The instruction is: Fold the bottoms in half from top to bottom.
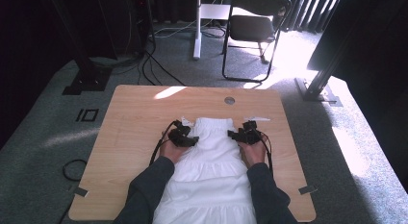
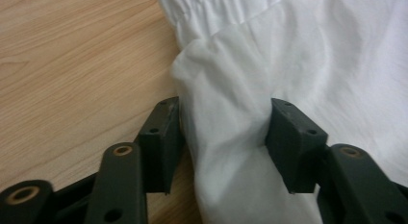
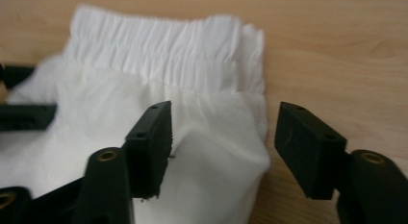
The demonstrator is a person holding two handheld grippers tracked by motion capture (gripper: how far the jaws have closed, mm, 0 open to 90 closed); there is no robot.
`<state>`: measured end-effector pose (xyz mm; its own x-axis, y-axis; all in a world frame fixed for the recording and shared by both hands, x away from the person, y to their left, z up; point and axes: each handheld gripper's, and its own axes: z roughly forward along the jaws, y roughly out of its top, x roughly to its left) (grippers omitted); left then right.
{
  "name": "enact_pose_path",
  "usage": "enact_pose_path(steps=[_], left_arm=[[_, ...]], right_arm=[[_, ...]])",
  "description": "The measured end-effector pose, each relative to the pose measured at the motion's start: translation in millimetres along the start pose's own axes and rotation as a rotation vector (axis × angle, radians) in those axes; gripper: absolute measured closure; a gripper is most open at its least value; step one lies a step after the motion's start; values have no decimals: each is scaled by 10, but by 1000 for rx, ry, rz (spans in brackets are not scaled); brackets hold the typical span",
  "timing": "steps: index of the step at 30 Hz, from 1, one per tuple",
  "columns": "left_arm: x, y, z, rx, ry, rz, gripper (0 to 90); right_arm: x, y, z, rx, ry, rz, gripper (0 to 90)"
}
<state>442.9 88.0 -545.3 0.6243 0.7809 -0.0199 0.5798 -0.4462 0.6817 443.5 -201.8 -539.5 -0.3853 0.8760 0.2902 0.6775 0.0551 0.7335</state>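
A white garment (image 1: 211,171) with a gathered elastic waistband (image 3: 159,51) lies flat on the wooden table (image 1: 139,118), waistband away from the person. My left gripper (image 1: 185,133) is at its left edge just below the waistband. In the left gripper view, both pads of the left gripper (image 2: 223,137) press a bunched fold of the cloth (image 2: 312,56). My right gripper (image 1: 240,133) is at the garment's right edge. In its own view, the right gripper (image 3: 223,142) stands open: one pad rests over the cloth (image 3: 144,89), the other is over bare wood, clear of the edge.
A round cable hole (image 1: 229,100) sits near the table's far edge. A small white scrap (image 1: 260,119) lies beside the right gripper. Beyond the table, a folding chair (image 1: 252,27) and cables (image 1: 154,65) are on the carpet.
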Motion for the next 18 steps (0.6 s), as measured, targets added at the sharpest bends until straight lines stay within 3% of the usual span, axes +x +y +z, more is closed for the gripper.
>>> enact_pose_path(steps=[2,5,7,9,12,13,16,18], left_arm=[[-6,7,6,-2,0,-1,531],[-14,11,12,-4,-2,-1,555],[-13,11,12,-4,-3,1,561],[-16,11,11,-5,-13,5,589],[-20,19,11,-1,-31,7,650],[-18,25,12,3,-43,6,709],[3,48,22,18,-87,-19,818],[16,61,22,28,-101,-4,848]], right_arm=[[16,12,-33,-29,-9,2,293],[93,-8,48,42,-69,-82,207],[140,-50,122,92,-96,-127,200],[193,-81,155,101,-152,-174,226],[228,-105,201,113,-179,-202,239],[237,-100,210,103,-184,-188,286],[263,-68,211,101,-177,-185,538],[286,-41,217,115,-155,-176,732]])
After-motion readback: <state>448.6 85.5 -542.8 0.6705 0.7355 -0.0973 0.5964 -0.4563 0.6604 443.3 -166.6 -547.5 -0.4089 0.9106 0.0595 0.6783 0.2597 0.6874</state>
